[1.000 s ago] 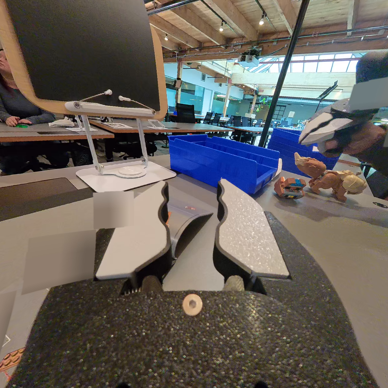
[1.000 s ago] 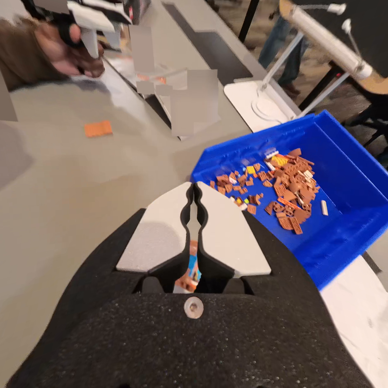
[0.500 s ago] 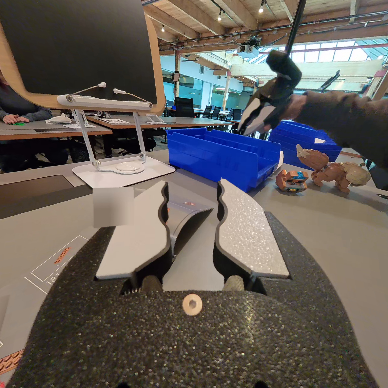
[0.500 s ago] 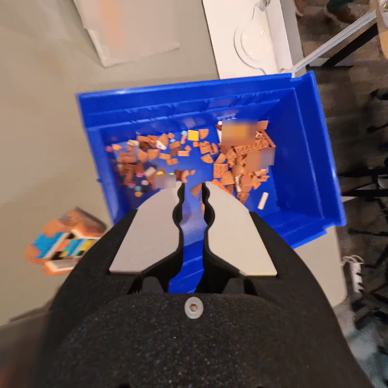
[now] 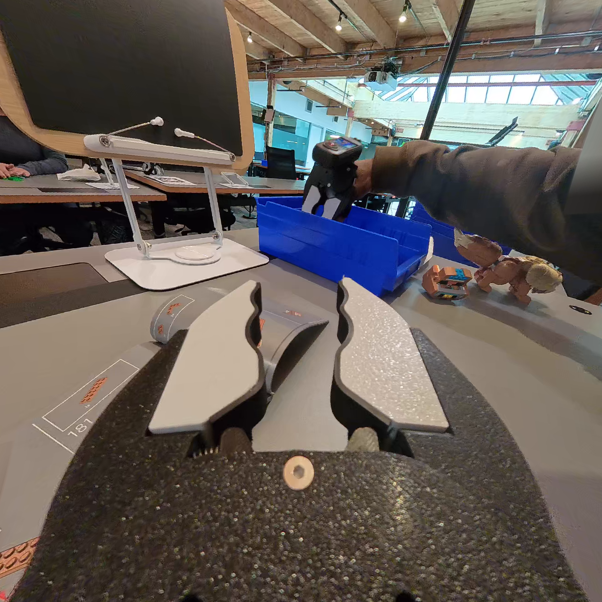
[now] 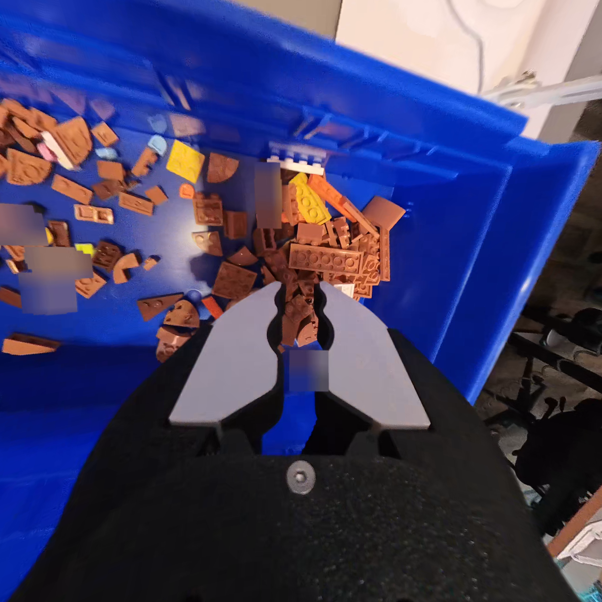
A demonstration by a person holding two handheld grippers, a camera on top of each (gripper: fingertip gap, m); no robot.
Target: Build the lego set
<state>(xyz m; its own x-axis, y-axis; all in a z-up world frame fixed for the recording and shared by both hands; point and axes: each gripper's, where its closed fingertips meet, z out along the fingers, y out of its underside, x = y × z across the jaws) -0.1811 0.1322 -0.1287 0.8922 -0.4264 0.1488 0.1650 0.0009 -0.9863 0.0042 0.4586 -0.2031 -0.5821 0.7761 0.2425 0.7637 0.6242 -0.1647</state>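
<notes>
My right gripper (image 6: 300, 288) is open and reaches down into the blue bin (image 6: 462, 247), its tips just above a heap of brown bricks (image 6: 299, 303). A long brown plate (image 6: 325, 260) lies just beyond the tips. From the left wrist view the right gripper (image 5: 321, 211) dips into the same bin (image 5: 335, 250). My left gripper (image 5: 298, 293) is open and empty, low over the open instruction booklet (image 5: 97, 387). A small brown and blue sub-build (image 5: 446, 281) and a brown animal model (image 5: 508, 268) stand on the table right of the bin.
A white stand (image 5: 182, 260) holding a dark panel (image 5: 123, 68) stands behind the booklet, left of the bin. A second blue bin (image 5: 436, 224) is behind the first. A person sits at a far table on the left (image 5: 29, 163). The floor (image 6: 553, 342) drops off beyond the bin. My right fingertips sit around 40 cm from my left ones.
My right gripper swung from over the table to above the bin, then dropped into it and opened a little wider. My left gripper stayed open over the booklet.
</notes>
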